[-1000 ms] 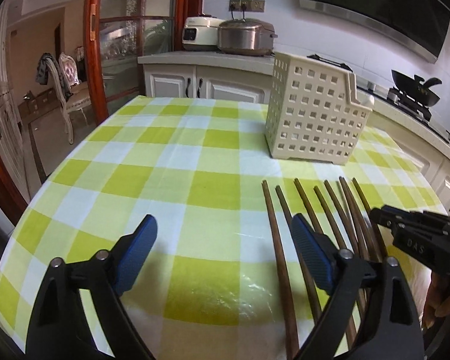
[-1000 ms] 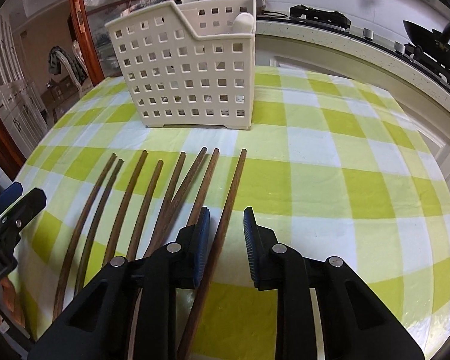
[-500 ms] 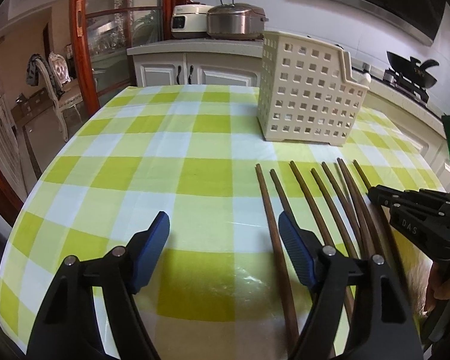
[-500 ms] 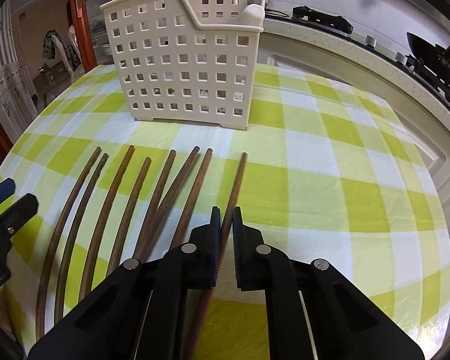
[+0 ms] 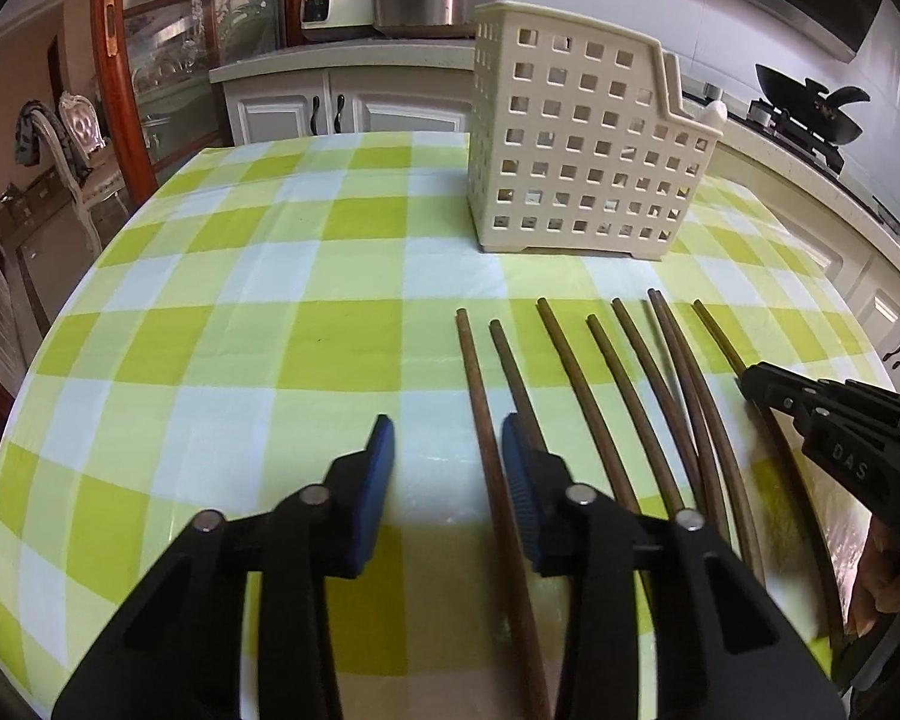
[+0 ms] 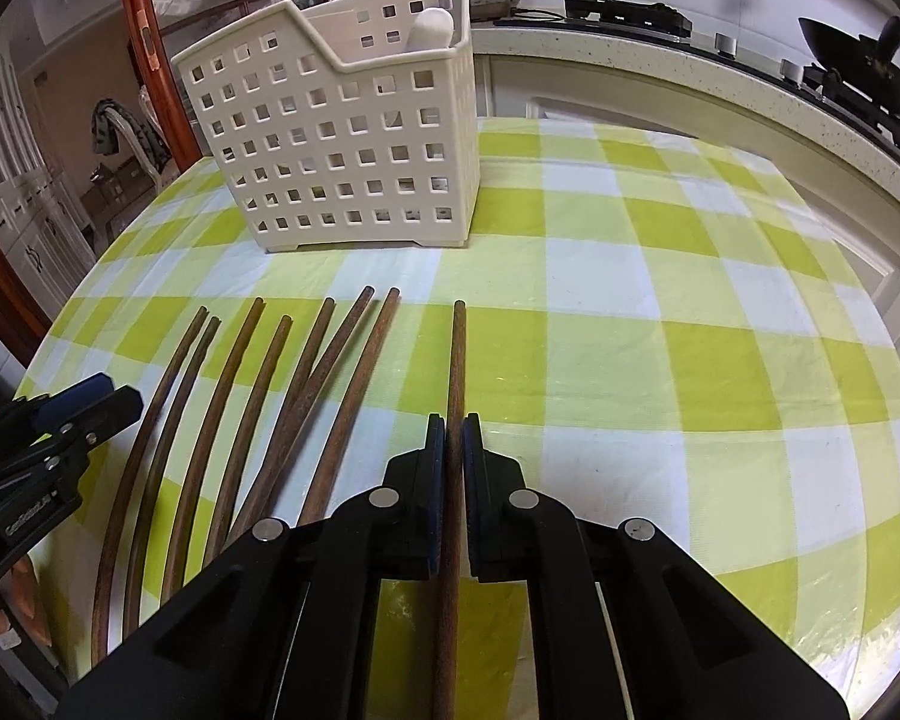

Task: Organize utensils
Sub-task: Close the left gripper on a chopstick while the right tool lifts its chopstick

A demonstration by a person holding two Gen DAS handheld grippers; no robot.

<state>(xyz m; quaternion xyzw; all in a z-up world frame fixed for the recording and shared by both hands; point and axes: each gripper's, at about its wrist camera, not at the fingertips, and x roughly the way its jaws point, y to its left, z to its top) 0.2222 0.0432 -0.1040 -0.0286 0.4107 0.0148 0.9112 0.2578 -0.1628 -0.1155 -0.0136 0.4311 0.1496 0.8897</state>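
Dark brown wooden chopsticks (image 6: 252,420) lie fanned out on my green-and-white checked tablecloth (image 6: 660,312), their near ends running off the bottom of both views, so I cannot see how long they are. In the left wrist view the black arms of my own tongs cover the lower parts of several sticks, and two of them cross partway along, which makes them hard to separate there.

My right gripper (image 6: 453,450) has its two fingers pinched onto the rightmost chopstick (image 6: 457,360), which lies a little apart from the rest; the pads press it from both sides with only the stick between them. My left gripper (image 5: 447,468) stands partly apart, its blue pads (image 5: 378,480) gripping nothing. The leftmost chopstick (image 5: 480,408) runs through the gap close beside the right-hand pad, and I cannot tell whether they touch.

Past the far tips of the sticks stands the cream perforated plastic utensil basket (image 6: 342,138), upright on the cloth. A rounded white object (image 6: 431,27) pokes above its rim at one end. Through the square holes I can make out little else, and what the white thing is stays unclear to me.
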